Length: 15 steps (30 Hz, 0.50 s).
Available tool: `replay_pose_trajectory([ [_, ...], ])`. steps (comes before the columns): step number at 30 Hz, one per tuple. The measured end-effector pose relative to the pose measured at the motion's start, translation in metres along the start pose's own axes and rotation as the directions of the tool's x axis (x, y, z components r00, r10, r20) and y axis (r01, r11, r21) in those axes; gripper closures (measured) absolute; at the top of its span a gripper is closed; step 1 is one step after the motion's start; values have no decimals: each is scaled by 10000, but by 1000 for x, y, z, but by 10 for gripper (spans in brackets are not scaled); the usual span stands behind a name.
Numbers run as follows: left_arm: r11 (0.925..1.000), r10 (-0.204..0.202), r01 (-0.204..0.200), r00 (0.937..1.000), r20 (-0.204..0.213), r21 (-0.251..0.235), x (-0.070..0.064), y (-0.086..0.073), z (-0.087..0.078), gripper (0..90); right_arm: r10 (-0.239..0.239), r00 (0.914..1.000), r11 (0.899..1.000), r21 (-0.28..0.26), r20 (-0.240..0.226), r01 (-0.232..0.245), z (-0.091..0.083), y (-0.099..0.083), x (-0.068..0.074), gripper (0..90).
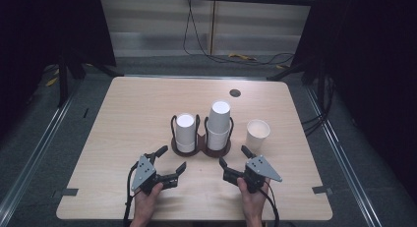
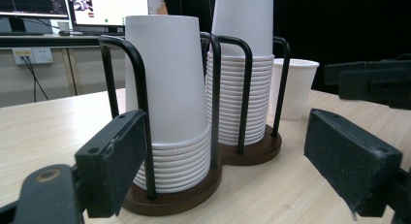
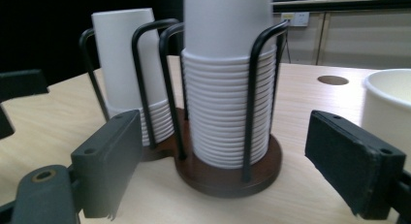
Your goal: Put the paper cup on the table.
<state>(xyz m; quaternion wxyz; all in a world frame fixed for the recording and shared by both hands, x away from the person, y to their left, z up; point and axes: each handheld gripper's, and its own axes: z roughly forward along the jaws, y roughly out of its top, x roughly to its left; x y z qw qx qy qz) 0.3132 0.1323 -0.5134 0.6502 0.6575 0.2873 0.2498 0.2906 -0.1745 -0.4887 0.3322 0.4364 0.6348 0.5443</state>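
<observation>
Pale wood tabletop (image 1: pixel 128 119) under dark curtains, grey floor beyond, cables trailing at the back. At mid-table, a dark wooden cup holder (image 1: pixel 200 147) with two round bases joined and black wire hoops rising round each. Left bay: a short stack of white paper cups (image 1: pixel 185 132), upside down, flat bottom uppermost. Right bay: a taller stack (image 1: pixel 219 124) (many nested rims showing in both gripper views), also upside down. Just beside the holder on its right, apart from it, a single paper cup (image 1: pixel 257 134) upright with mouth open.

Left hand-held gripper (image 1: pixel 168 160) low over the tabletop, near the holder's front left, jaws spread wide, nothing between them, nothing touched. From the left gripper view, short stack (image 2: pixel 167 112) straight ahead between the jaws, taller stack (image 2: pixel 240 73) behind and to its right, single cup (image 2: pixel 294 88) farther right.

Right hand-held gripper (image 1: pixel 233 156) likewise low and near the holder's front right, jaws spread wide and bare. From the right gripper view, taller stack (image 3: pixel 228 83) ahead between the jaws, short stack (image 3: pixel 127 64) off to the left, rim of the single cup (image 3: pixel 387 95) at the right edge, close to the right jaw; contact not clear
</observation>
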Motion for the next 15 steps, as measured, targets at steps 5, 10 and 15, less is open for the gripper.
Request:
replay_pose_trajectory([
  [5,10000,-9,8,10000,74,7,0,0,0,154,-45,9998,9995,-319,-210,39,2,-6,7,136],
  [10,9999,-97,98,9999,102,-26,0,0,0,154,-462,9987,9988,-186,-233,457,5,-13,14,134],
  [15,10000,-93,93,9998,165,-9,0,0,0,154,-471,9983,9988,-170,-331,465,5,-13,14,134],
])
